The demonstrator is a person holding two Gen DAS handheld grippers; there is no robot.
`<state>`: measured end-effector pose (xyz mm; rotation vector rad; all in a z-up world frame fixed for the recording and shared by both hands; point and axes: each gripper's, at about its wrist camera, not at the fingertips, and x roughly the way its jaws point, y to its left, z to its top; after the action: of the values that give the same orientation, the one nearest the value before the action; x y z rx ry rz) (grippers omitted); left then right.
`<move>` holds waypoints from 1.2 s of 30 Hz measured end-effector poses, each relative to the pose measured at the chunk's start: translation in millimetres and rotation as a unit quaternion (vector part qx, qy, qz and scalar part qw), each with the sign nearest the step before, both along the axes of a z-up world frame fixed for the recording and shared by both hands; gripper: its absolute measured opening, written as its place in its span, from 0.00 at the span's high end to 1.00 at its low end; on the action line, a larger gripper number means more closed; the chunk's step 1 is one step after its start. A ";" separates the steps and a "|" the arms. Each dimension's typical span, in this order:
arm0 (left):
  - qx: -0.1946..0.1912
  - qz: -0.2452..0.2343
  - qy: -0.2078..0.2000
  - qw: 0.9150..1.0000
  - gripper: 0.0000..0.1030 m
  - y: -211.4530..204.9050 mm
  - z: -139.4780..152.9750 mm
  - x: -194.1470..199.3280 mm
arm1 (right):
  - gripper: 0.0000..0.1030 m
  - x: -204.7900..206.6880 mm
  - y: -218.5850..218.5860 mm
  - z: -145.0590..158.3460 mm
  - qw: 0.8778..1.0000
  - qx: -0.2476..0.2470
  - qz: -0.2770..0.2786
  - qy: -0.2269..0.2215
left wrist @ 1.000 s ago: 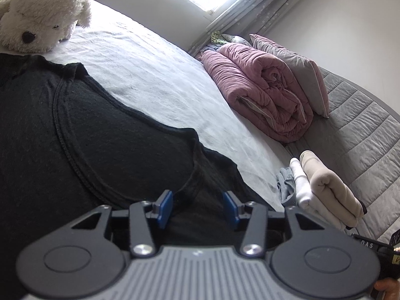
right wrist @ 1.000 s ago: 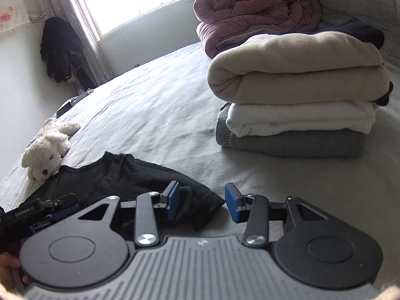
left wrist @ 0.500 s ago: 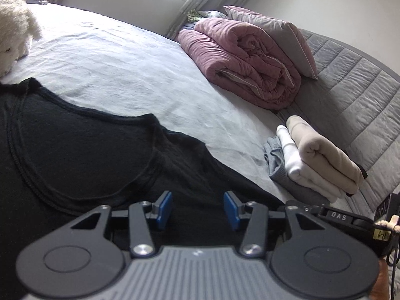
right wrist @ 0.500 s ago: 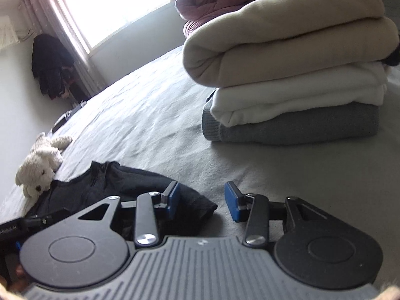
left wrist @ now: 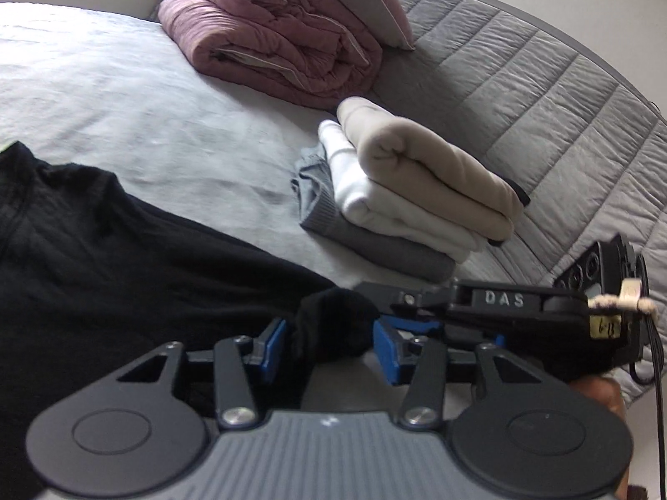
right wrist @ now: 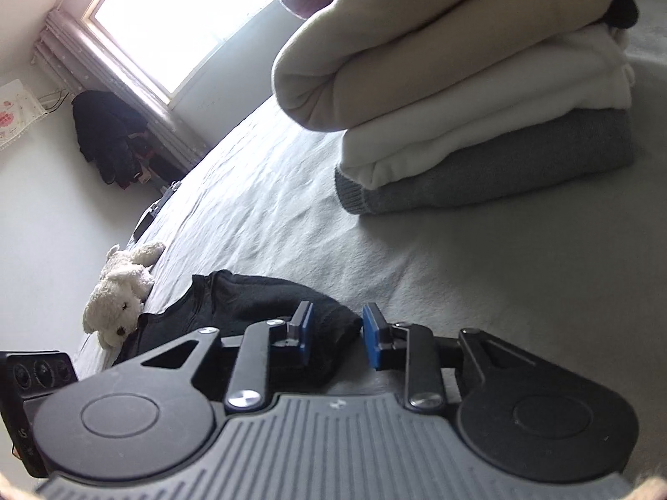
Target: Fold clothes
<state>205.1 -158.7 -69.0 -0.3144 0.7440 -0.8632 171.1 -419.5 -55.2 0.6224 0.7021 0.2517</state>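
Closing on a black sleeve tip, the right gripper (right wrist: 337,335) has the cloth between its jaws, pads not yet pressing. Beside it, the left gripper (left wrist: 329,346) holds its jaws open around a bunched fold. The black shirt (left wrist: 116,250) lies spread on the bed (left wrist: 125,96), near a folded stack (left wrist: 400,204).

We find both wrist views low over the bed (left wrist: 146,125), near the folded pile (left wrist: 417,191) (right wrist: 479,96), which both share.
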 end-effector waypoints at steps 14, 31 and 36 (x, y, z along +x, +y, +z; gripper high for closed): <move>-0.025 -0.074 0.011 0.997 0.54 -5.0 -4.8 -4.4 | 0.95 3.3 29.2 15.3 0.971 -0.176 -0.107 -0.120; 0.032 0.083 0.008 0.996 0.59 52.0 21.0 30.9 | 0.80 2.4 2.6 6.9 0.982 -0.136 -0.110 -0.065; 0.093 0.123 -0.014 0.988 0.62 59.5 24.5 62.9 | 0.67 -4.9 -6.9 13.1 0.990 -0.089 -0.094 -0.059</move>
<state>267.9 -99.2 -44.5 -0.2216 0.7369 -0.5585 166.3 -426.4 -42.1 0.4959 0.5411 0.0490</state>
